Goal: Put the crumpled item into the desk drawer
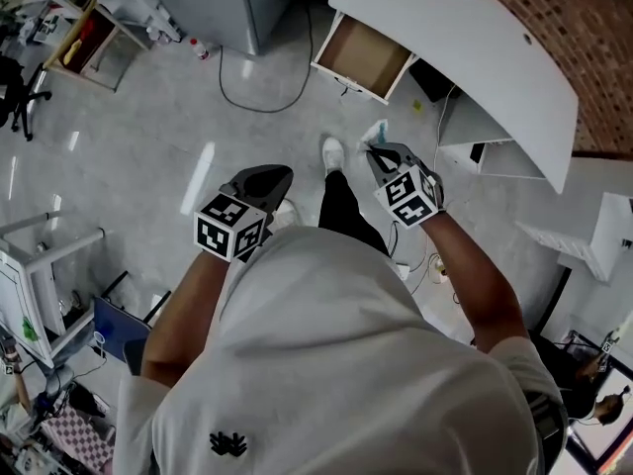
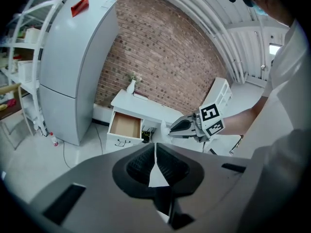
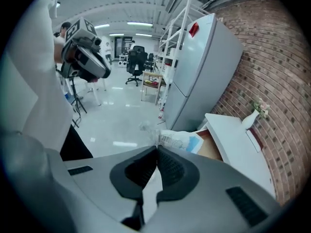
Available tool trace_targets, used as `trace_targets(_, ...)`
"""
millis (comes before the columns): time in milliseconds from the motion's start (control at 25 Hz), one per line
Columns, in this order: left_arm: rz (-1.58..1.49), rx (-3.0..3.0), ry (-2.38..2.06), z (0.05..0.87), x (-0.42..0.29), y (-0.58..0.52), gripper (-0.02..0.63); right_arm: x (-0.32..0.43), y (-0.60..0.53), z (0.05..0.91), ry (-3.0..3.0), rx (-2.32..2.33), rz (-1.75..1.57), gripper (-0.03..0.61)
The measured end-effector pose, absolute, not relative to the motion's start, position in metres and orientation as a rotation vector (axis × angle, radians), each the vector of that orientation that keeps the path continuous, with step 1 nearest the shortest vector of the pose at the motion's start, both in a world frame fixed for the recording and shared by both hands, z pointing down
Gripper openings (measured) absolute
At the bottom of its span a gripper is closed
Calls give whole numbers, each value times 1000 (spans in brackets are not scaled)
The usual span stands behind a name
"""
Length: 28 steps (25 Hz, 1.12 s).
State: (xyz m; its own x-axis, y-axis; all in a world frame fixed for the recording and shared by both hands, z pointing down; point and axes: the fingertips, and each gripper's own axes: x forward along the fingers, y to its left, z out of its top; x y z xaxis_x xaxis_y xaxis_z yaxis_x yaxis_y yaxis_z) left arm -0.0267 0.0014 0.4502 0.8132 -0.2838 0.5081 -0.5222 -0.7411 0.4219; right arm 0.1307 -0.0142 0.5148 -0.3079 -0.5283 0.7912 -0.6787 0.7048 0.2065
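**Crumpled item held short of the open drawer**

Count: 2 grippers, 1 crumpled item, 1 desk (image 1: 475,38) with 1 open drawer (image 1: 361,55). Both forearms reach forward from the body. The right gripper (image 1: 381,149) has its jaws pinched on the crumpled item (image 3: 177,141), and the drawer lies at 12 o'clock from it. The left gripper (image 1: 280,176), at 9 o'clock of the right, has its jaws pressed together on nothing.

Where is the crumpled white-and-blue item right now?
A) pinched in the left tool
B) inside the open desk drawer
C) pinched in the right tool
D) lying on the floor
C: the right tool is shut on the crumpled white-and-blue item, outside the open white desk drawer.
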Motion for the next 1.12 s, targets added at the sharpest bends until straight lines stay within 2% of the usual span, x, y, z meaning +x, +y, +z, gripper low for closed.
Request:
trace_targets(240, 581, 2349, -709, 467, -5, -82, 31, 170, -140, 561, -1926, 783, 59, 29)
trace_targets(680, 606, 2210, -857, 487, 73, -224, 31, 233, -355, 684, -1863, 633, 64, 29)
trace_targets(1120, 634, 2106, -909, 527, 97, -293, 31, 250, -453, 818, -1774, 584, 181, 29)
